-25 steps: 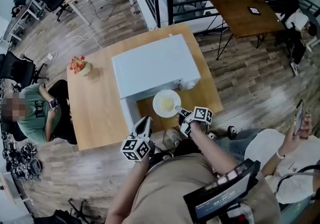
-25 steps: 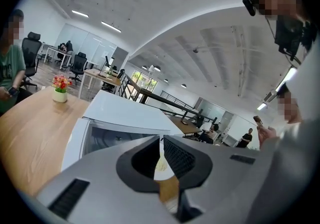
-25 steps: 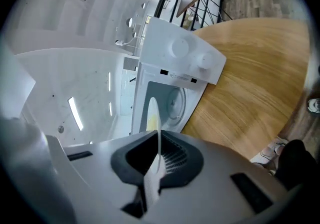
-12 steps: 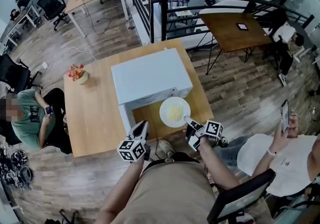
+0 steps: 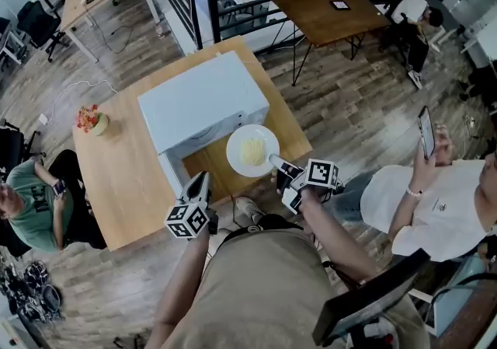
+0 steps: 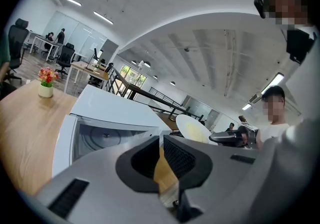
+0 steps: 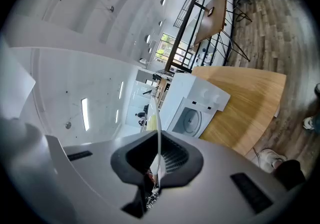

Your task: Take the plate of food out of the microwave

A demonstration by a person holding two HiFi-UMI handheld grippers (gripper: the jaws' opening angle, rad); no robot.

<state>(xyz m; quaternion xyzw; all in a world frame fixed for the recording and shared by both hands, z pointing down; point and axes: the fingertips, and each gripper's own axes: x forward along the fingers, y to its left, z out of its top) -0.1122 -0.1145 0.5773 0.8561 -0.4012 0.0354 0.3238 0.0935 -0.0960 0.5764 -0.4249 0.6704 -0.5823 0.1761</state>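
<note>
Right tongs (image 5: 275, 162) pinch the near rim of the white plate of food (image 5: 252, 151), holding it in the air outside the open microwave (image 5: 202, 102), above the wooden surface (image 5: 116, 176). Left tongs (image 5: 200, 179) are pressed together and empty, hovering in front of the microwave, apart from the plate.

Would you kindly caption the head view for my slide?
Right gripper holds the plate of food by its rim, just outside the open microwave.
</note>
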